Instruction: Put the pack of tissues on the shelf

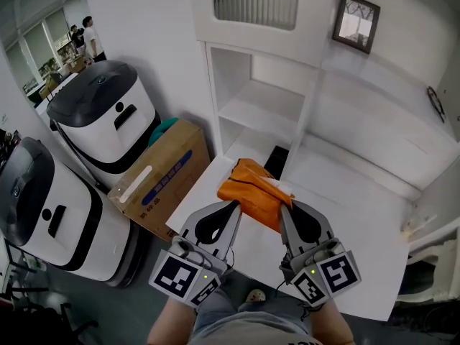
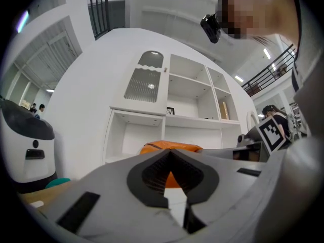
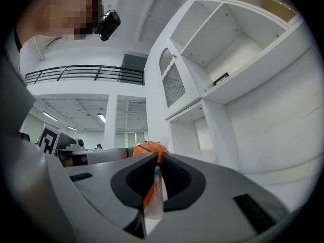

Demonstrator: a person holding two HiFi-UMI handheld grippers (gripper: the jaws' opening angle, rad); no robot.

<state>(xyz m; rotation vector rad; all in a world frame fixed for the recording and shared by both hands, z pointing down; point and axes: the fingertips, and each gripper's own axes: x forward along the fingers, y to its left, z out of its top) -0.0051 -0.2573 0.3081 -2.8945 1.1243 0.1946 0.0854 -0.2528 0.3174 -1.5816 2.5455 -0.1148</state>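
Observation:
The orange pack of tissues [image 1: 253, 190] hangs just above the white counter [image 1: 352, 214], held between my two grippers. My left gripper [image 1: 234, 205] pinches its left end, and orange wrapper shows in the hollow behind the closed tips [image 2: 169, 152]. My right gripper [image 1: 284, 207] is shut on the right end. In the right gripper view a clear and orange wrapper flap is clamped between the pads [image 3: 158, 156], with the pack [image 3: 147, 148] bulging beyond. The white shelf unit [image 1: 260, 100] stands directly ahead with open compartments [image 2: 136, 135].
A cardboard box [image 1: 162, 175] and two white machines with dark lids [image 1: 108, 113] [image 1: 50, 207] stand on the floor to the left. A small black object [image 1: 275, 160] lies at the shelf's foot. A framed picture [image 1: 356, 21] hangs upper right.

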